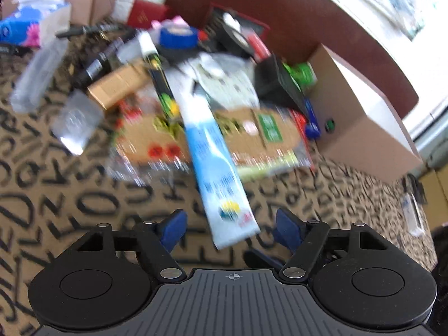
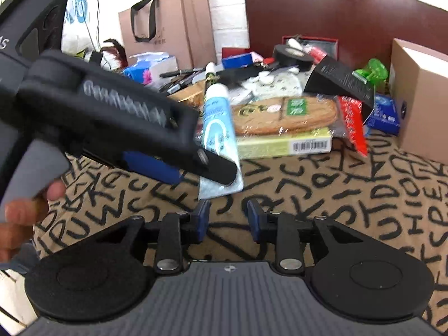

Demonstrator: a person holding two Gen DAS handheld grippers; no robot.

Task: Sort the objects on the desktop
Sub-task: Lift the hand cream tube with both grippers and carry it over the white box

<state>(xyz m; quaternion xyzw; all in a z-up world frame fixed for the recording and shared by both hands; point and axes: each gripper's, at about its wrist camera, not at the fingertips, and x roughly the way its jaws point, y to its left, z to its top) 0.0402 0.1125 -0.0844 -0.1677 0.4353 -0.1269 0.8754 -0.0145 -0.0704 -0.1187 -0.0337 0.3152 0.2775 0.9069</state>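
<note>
A blue-and-white toothpaste tube [image 1: 217, 165] lies with its cap end on the pile of clutter and its crimped end toward me. My left gripper [image 1: 231, 228] is open, its blue pads either side of the tube's crimped end, not closed on it. In the right wrist view the left gripper [image 2: 215, 172] comes in from the left over the same tube [image 2: 217, 128]. My right gripper [image 2: 228, 218] is open and empty, low over the lettered tablecloth [image 2: 322, 196], just short of the tube's end.
The pile holds a wrapped flat snack [image 2: 282, 114] on a yellow-green box [image 2: 282, 144], a black tape roll [image 2: 292, 54], a red packet [image 2: 352, 123], a green clip [image 2: 373, 71] and a blue pouch [image 2: 385, 114]. A cardboard box [image 2: 420, 95] stands right; a paper bag [image 2: 168, 25] behind.
</note>
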